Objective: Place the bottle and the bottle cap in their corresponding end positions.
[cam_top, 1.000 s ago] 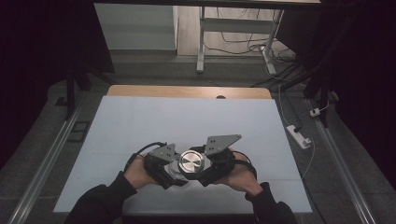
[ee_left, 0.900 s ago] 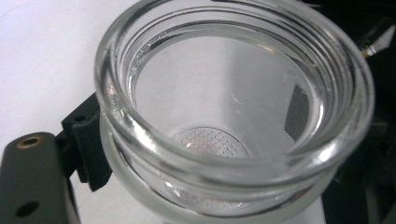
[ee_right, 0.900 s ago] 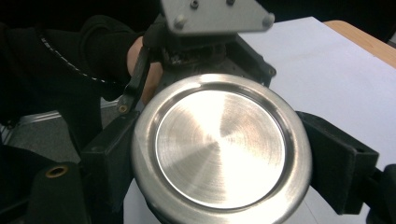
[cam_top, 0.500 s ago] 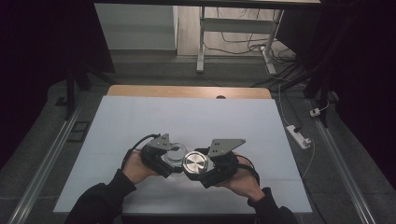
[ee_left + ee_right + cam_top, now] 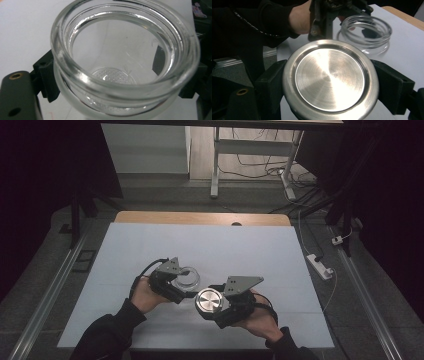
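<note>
A clear glass jar [image 5: 187, 276], open at the top, is held by its neck in my left gripper [image 5: 184, 284], left of the table's middle. In the left gripper view the jar's rim [image 5: 64, 62] lies between the black fingers [image 5: 46, 75], which press on both sides; my left gripper [image 5: 105, 72] is shut on it. My right gripper [image 5: 212, 306] is shut on a round brushed-metal lid [image 5: 209, 302], just right of the jar and nearer the person. The lid [image 5: 329, 80] sits between the pads [image 5: 270, 82], and the jar [image 5: 364, 32] shows beyond it.
A white sheet covers the table [image 5: 210, 245], with a wooden strip [image 5: 200, 218] along its far edge. A white power strip [image 5: 320, 265] lies on the floor to the right. Cables and a desk frame stand beyond the table.
The lid and jar were together between the two grippers. Now the jar has drawn a little to the far left and stands apart from the lid, its open mouth showing.
</note>
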{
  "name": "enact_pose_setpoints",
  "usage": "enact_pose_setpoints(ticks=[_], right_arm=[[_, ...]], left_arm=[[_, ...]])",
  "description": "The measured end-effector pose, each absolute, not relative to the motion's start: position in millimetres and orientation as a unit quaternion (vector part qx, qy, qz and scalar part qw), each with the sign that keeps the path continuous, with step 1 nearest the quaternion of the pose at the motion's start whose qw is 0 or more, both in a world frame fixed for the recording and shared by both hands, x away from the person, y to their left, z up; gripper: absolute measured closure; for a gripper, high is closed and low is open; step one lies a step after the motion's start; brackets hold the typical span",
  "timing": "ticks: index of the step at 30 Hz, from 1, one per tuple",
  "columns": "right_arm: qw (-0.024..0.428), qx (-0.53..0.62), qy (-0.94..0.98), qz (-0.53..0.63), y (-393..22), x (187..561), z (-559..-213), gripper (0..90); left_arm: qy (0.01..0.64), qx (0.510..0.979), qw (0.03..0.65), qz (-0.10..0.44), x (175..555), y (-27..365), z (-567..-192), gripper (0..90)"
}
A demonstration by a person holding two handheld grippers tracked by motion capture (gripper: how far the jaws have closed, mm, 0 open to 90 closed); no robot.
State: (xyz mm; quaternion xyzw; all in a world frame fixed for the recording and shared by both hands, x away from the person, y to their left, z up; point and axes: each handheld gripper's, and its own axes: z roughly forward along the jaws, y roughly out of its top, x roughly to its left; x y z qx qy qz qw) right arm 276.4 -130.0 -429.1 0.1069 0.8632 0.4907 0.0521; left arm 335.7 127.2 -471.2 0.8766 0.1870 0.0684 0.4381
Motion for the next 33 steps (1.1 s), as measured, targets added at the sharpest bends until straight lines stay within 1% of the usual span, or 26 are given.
enact_pose_setpoints(ticks=[8, 20, 33], right_arm=[[0.054, 0.107, 0.862, 0.493, -127.1, 270.9, -434.6, 18.7], [0.060, 0.116, 0.860, 0.494, -129.8, 265.6, -444.0, 18.7], [0.073, 0.123, 0.867, 0.478, -128.6, 260.4, -464.6, 18.7]], left_arm=[[0.196, 0.871, 0.445, 0.076, 344.7, 127.9, -467.3, 14.9], [0.197, 0.867, 0.449, 0.085, 360.9, 116.5, -462.2, 14.9], [0.206, 0.863, 0.451, 0.094, 382.4, 105.3, -462.0, 14.9]])
